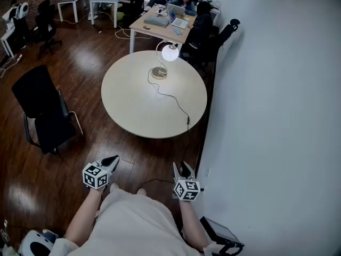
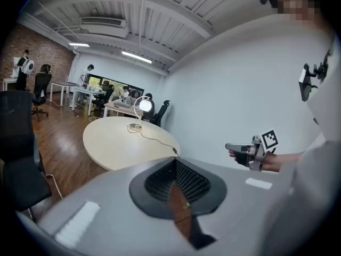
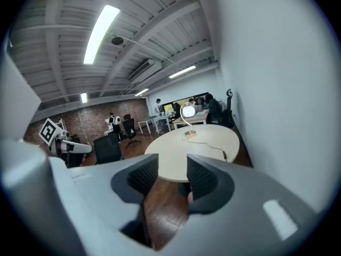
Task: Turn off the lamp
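The lamp (image 1: 169,52) is lit: a glowing white globe on a curved stem, standing on a round base (image 1: 159,72) at the far side of the round cream table (image 1: 133,105). Its black cord runs across the table to an inline switch (image 1: 187,120) at the near right edge. Both grippers hang over the wooden floor, well short of the table. My left gripper (image 1: 111,162) is shut with nothing in it. My right gripper (image 1: 184,169) stands open and empty. The lamp (image 2: 144,105) shows far off past the left gripper (image 2: 175,167), and the lamp (image 3: 187,111) likewise past the right gripper (image 3: 173,169).
A black office chair (image 1: 40,108) stands left of the table. The white wall (image 1: 277,89) runs close along the right side. Behind the table are desks (image 1: 165,20) with seated people and more black chairs (image 1: 213,36).
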`<action>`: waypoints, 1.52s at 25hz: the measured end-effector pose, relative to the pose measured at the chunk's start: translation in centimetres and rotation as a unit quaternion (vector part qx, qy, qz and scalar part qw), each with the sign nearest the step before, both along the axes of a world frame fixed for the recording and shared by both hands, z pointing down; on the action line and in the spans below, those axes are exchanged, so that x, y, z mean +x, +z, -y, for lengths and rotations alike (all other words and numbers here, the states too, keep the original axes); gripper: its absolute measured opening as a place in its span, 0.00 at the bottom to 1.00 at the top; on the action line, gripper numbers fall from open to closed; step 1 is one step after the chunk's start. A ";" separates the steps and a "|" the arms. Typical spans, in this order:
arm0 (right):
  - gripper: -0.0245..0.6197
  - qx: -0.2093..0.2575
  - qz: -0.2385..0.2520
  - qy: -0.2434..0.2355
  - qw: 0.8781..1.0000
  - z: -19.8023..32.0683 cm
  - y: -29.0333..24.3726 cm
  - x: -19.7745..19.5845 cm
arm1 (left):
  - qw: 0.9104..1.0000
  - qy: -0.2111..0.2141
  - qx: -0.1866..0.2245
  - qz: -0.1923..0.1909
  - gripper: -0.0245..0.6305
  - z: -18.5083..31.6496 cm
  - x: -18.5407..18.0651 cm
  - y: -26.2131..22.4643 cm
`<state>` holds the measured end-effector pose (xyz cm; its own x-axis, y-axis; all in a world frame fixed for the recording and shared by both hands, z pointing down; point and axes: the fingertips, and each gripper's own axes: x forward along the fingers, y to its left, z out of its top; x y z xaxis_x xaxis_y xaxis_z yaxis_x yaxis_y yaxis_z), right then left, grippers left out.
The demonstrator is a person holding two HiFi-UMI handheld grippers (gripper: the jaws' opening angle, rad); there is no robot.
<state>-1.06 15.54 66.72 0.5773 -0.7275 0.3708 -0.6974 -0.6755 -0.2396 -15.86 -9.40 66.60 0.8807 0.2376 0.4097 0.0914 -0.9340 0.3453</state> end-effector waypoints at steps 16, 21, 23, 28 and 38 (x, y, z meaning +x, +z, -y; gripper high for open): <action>0.26 0.061 0.033 0.050 0.996 -4.4 -1.6 0.7 | 1.000 0.006 0.004 0.018 0.04 -2.7 -0.2 0.1; 0.25 0.054 0.048 0.054 0.996 -5.0 -0.7 0.2 | 0.999 0.017 -0.007 0.044 0.04 -4.1 -1.4 1.5; 0.25 0.047 0.056 0.060 0.996 -5.4 0.0 0.3 | 0.998 0.023 -0.009 0.054 0.04 -4.3 -1.4 2.2; 0.25 0.014 0.077 0.069 0.995 -3.6 3.3 2.7 | 0.998 0.027 -0.024 0.060 0.04 -2.0 1.4 4.2; 0.25 -0.033 0.066 0.086 0.994 3.3 3.3 10.9 | 0.995 0.077 -0.025 0.055 0.04 4.7 12.3 4.7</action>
